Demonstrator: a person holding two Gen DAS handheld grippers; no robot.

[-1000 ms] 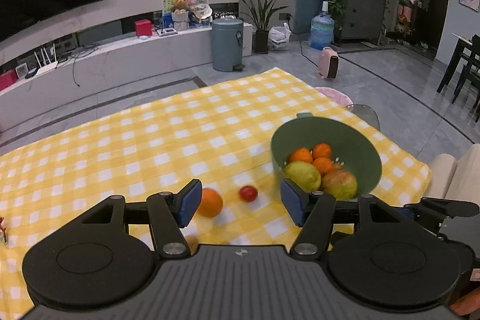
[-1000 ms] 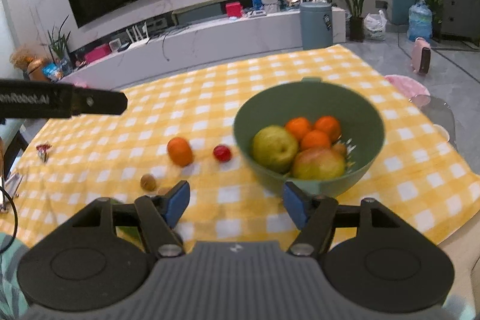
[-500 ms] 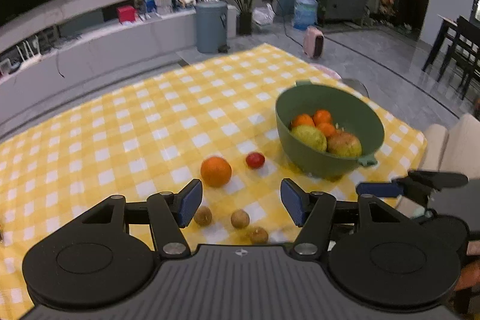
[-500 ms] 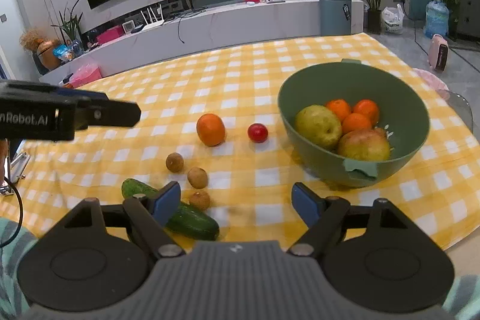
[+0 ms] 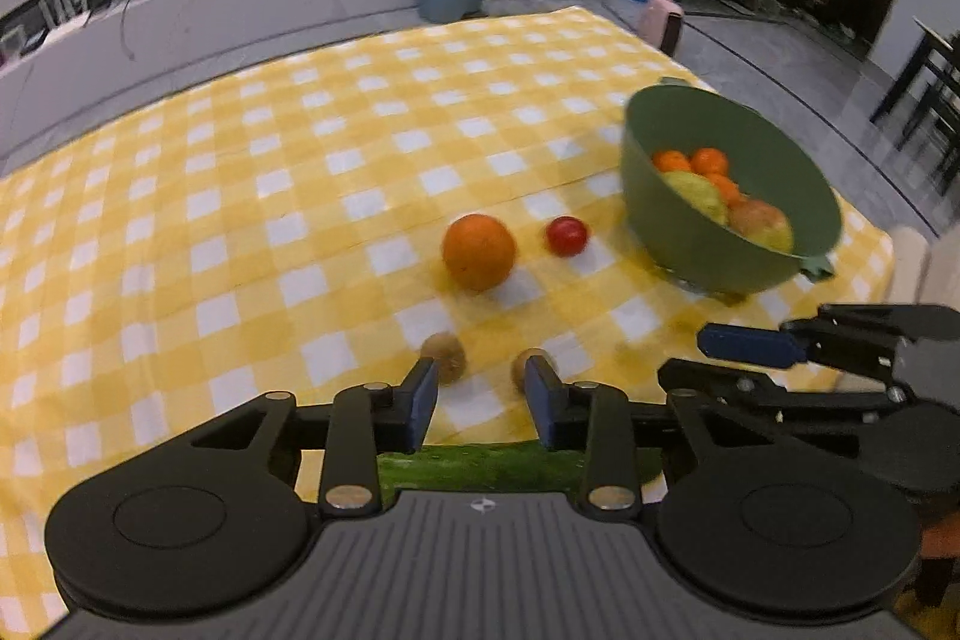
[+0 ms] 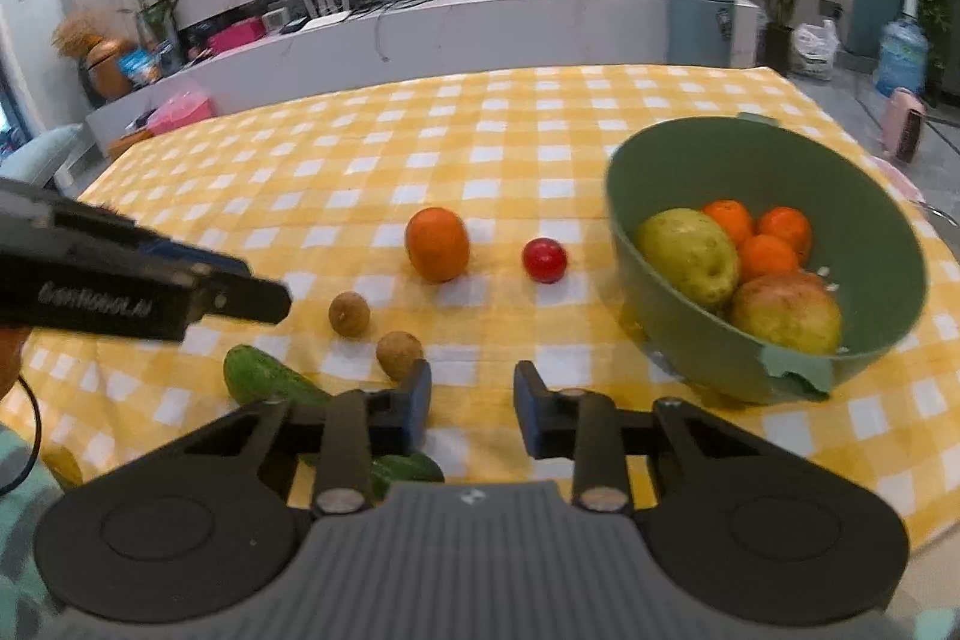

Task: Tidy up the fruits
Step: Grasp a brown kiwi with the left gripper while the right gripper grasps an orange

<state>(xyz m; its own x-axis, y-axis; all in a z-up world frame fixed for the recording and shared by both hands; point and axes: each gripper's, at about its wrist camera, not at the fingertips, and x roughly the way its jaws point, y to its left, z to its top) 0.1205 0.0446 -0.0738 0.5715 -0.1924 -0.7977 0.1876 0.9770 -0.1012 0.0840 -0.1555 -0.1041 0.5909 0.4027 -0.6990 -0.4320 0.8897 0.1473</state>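
Left gripper (image 5: 480, 400) fingers partly spread, empty, above long green cucumber (image 5: 480, 466). Right gripper (image 6: 472, 403) fingers likewise, empty.

Cucumber (image 6: 270, 381) half hidden behind right gripper (image 6: 472, 400); left view blurred.

i see a yellow checked cloth (image 6: 540, 112), soft and slightly wrinkled. the green bowl (image 6: 870, 232) looks like matt plastic. the orange (image 6: 437, 244) has dull, pebbly skin, the small red fruit (image 6: 544, 260) shines glossy, and the cucumber (image 6: 264, 379) looks bumpy.
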